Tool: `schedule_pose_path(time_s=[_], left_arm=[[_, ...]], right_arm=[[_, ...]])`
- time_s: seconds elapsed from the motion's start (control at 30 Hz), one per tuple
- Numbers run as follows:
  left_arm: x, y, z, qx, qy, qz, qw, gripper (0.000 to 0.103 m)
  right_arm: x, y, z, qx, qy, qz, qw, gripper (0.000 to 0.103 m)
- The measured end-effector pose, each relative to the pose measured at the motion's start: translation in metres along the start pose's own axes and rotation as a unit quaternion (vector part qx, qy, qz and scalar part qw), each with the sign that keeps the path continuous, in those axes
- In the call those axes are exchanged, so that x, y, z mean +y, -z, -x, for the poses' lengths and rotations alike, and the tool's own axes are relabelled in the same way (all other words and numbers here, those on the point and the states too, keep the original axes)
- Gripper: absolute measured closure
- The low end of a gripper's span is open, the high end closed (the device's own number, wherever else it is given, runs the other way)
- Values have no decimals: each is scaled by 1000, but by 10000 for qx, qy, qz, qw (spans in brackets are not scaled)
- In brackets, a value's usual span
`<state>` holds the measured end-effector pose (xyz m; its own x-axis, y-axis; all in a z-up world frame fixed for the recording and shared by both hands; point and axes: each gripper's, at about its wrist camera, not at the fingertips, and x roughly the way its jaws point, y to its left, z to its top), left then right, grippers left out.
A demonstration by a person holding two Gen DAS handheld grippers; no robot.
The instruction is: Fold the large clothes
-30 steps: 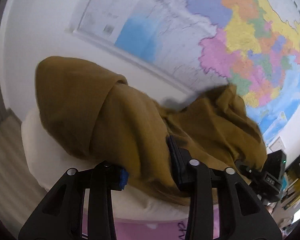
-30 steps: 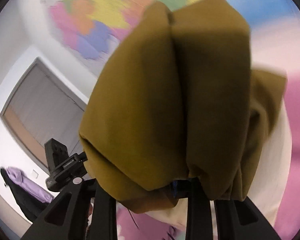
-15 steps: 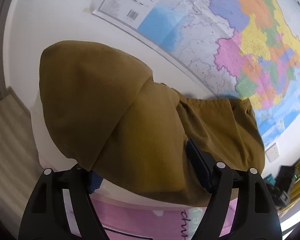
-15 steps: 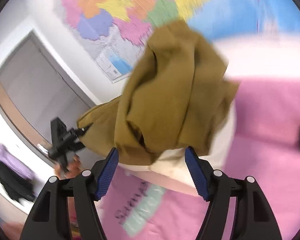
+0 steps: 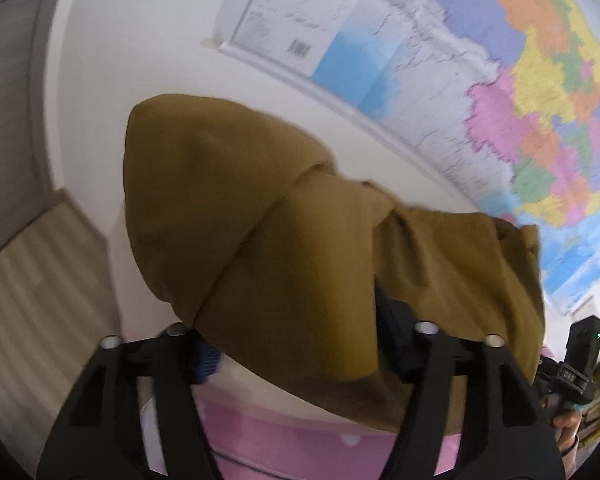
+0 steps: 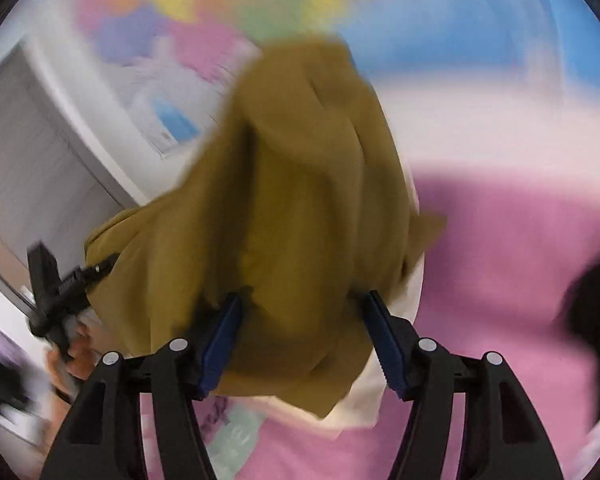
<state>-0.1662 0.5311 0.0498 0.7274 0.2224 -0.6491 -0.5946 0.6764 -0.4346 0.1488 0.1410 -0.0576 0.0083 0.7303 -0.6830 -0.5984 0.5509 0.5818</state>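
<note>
Change: half a second ago the right gripper (image 6: 300, 344) stood below the mustard garment (image 5: 284, 248); now cloth bunches between its spread blue pads (image 6: 220, 344), and the left-wrist view has shifted slightly.
Garment: a bulky mustard-brown bundle raised in front of both cameras, above a cream layer (image 5: 260, 384) and the pink sheet (image 6: 500, 280).
Left gripper (image 5: 296, 344): fingers wide apart, cloth draped over them; whether they press it is hard to tell.
Right gripper: jaws apart, fabric hanging between the pads; the blurred view probably shows no pinch.
Background: a coloured wall map (image 5: 540, 80) on a white wall (image 5: 120, 40).
</note>
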Motion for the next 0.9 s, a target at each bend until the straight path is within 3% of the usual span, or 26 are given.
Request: schedule_pose_path(time_s=[0.1, 0.2, 0.4, 0.53, 0.67, 0.73, 0.9], left_arm=[[-9, 7, 8, -127, -248, -244, 9993, 36], [-17, 15, 25, -362, -394, -389, 9978, 29], [-31, 35, 65, -898, -400, -679, 9928, 23], [-62, 50, 83, -1178, -520, -1304, 9831, 14], [-100, 63, 84, -1228, -576, -1957, 9712, 13], [-111, 68, 81, -1211, -538, -2081, 9691, 13], [-131, 75, 65, -1044, -493, -2259, 9673, 10]], right_arm=[[-2, 4, 15, -65, -72, 29, 9999, 37], [15, 3, 36, -391, 173, 440, 9981, 41], [66, -2, 74, -1215, 513, 1555, 9790, 41], [88, -1, 59, -1196, 551, 2016, 9706, 41], [95, -6, 35, -984, 585, 2050, 9720, 44], [86, -7, 21, -803, 682, 1935, 9754, 47], [66, -6, 11, -624, 414, 1613, 9841, 47]])
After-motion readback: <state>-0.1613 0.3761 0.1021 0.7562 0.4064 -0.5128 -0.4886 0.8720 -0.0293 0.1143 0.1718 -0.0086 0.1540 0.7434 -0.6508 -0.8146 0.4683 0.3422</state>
